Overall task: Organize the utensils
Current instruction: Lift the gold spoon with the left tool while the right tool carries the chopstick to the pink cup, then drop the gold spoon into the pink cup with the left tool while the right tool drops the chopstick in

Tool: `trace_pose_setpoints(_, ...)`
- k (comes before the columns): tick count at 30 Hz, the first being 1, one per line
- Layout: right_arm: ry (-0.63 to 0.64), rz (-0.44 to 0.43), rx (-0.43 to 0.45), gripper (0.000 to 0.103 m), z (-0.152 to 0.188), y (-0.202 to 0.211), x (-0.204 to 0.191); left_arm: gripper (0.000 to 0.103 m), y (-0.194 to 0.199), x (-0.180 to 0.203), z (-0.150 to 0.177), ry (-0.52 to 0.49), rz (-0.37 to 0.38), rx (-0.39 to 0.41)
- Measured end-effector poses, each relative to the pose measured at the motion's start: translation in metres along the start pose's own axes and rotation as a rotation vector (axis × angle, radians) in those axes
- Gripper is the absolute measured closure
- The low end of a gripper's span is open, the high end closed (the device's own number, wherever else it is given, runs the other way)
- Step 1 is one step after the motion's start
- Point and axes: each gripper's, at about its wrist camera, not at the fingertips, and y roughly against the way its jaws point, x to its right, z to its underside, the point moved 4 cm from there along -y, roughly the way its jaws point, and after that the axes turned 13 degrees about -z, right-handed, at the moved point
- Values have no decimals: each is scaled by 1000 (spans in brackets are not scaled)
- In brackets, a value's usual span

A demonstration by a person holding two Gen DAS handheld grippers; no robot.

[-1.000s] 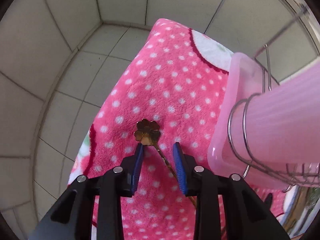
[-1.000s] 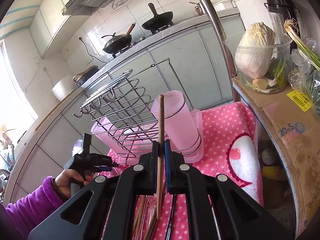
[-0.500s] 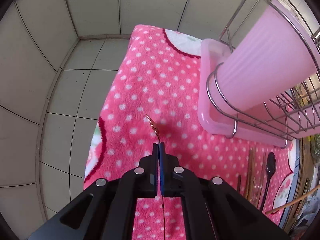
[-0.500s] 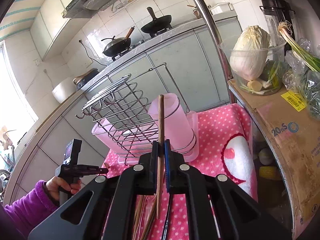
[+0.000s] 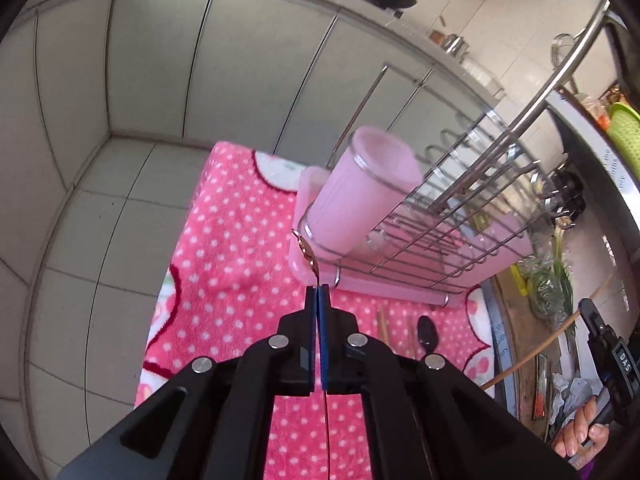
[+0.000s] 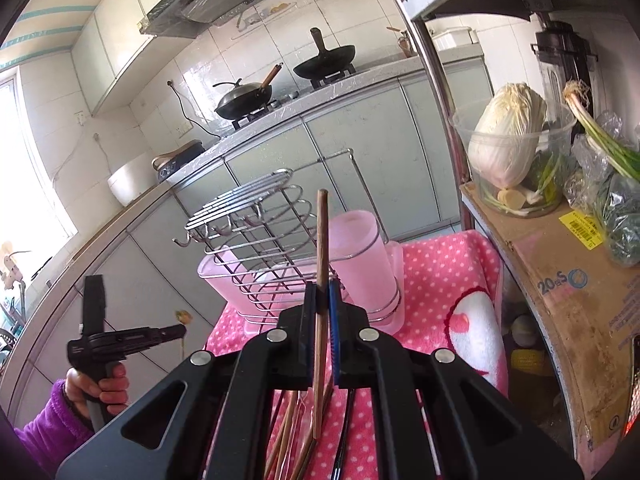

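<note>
Your left gripper is clamped flat on the thin gold utensil — its flower-shaped end pokes out past the fingertips at frame centre, the wire-thin handle trailing back under the jaws. Your right gripper pinches a wooden chopstick that stands nearly upright, tip toward the top of the frame. Just beyond both, mid-frame, the pink cup sits in a ring at the end of the wire rack, open mouth tilted to the upper right. For the drop, I'd lift the gold piece clear above the cup's rim, turn it so the handle points down, and release only once the lower end is inside; so slender a stem may swing. More utensils lie on the dotted pink towel, lower right, among them a dark spoon.
</note>
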Motion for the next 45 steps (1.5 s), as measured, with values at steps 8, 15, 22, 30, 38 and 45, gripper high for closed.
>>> trace_pose_setpoints(8, 64, 24, 80, 97, -52, 19, -21, 103, 86, 31, -46, -20, 98, 288)
trace_pose_setpoints(15, 184, 76, 188, 97, -118, 27, -48, 103, 111, 40, -101, 4, 78, 476)
trace_pose_setpoints(22, 289, 155, 212, 97, -154, -2, -55, 102, 93, 45, -138, 28, 36, 586)
trace_pose_setpoints(30, 291, 203, 105, 97, -137, -58, -30, 102, 58, 57, -145, -25, -39, 740)
trace_pose_setpoints(38, 181, 192, -11, 97, -109, -85, 3, 102, 5, 58, -116, -69, -32, 662)
trace_pose_setpoints(45, 132, 178, -97, 97, -91, -101, 14, 102, -23, 54, -90, -103, -6, 532)
